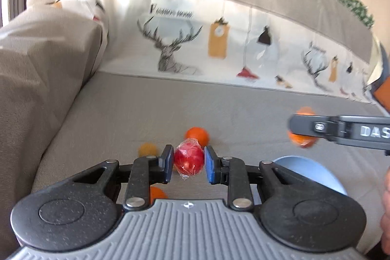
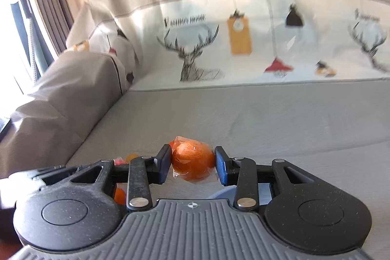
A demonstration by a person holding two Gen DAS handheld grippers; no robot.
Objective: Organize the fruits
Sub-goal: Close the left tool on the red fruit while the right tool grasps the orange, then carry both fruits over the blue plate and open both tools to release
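Note:
My left gripper [image 1: 188, 163] is shut on a red fruit [image 1: 189, 158] wrapped in clear plastic, held above the grey sofa seat [image 1: 146, 113]. My right gripper [image 2: 192, 162] is shut on a plastic-wrapped orange [image 2: 193, 160]; in the left wrist view that gripper [image 1: 296, 128] reaches in from the right with the orange [image 1: 302, 138] partly hidden behind its finger. Loose on the seat lie an orange [image 1: 198, 135], a paler yellow-orange fruit [image 1: 147, 149] and another orange [image 1: 157, 194] partly under the left gripper. A light blue bowl [image 1: 307, 172] sits at the lower right.
The sofa back [image 1: 219, 40] carries a cover printed with deer and lamps. A grey-covered armrest [image 1: 36, 77] rises on the left. A person's hand [image 1: 385, 211] shows at the right edge. Curtains [image 2: 43, 4] and a window stand far left in the right wrist view.

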